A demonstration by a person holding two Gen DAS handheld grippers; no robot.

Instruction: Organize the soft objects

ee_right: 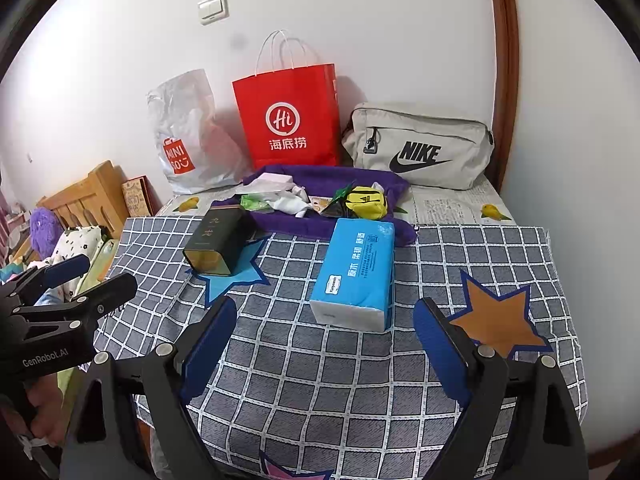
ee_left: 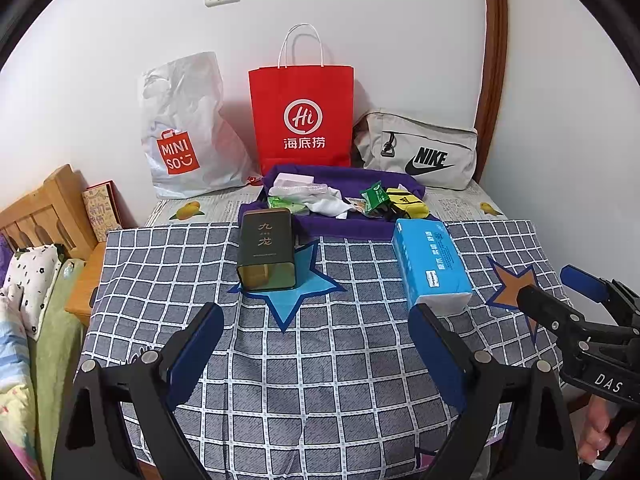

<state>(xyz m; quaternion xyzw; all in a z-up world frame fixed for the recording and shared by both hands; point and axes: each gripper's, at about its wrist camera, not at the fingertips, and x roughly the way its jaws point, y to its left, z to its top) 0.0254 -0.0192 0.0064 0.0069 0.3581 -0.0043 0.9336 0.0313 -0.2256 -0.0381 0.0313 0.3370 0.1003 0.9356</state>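
A blue tissue pack [ee_left: 432,264] [ee_right: 356,272] lies on the checked tablecloth [ee_left: 320,360], just beyond my right gripper [ee_right: 326,312], which is open and empty. My left gripper [ee_left: 316,320] is also open and empty, short of a dark green tin [ee_left: 266,250] [ee_right: 218,244] lying on a blue star. Behind them a purple cloth [ee_left: 340,228] [ee_right: 288,220] holds a white fabric piece [ee_left: 326,202], a green packet [ee_left: 374,196] and a yellow pouch [ee_left: 412,204] [ee_right: 366,202]. Each gripper shows at the edge of the other's view [ee_left: 552,286] [ee_right: 106,274].
Against the wall stand a white Miniso plastic bag [ee_left: 184,132], a red paper bag [ee_left: 302,120] [ee_right: 288,120] and a grey Nike bag [ee_left: 420,152] [ee_right: 420,148]. A wooden headboard [ee_left: 44,208] and bedding [ee_left: 32,280] lie left of the table.
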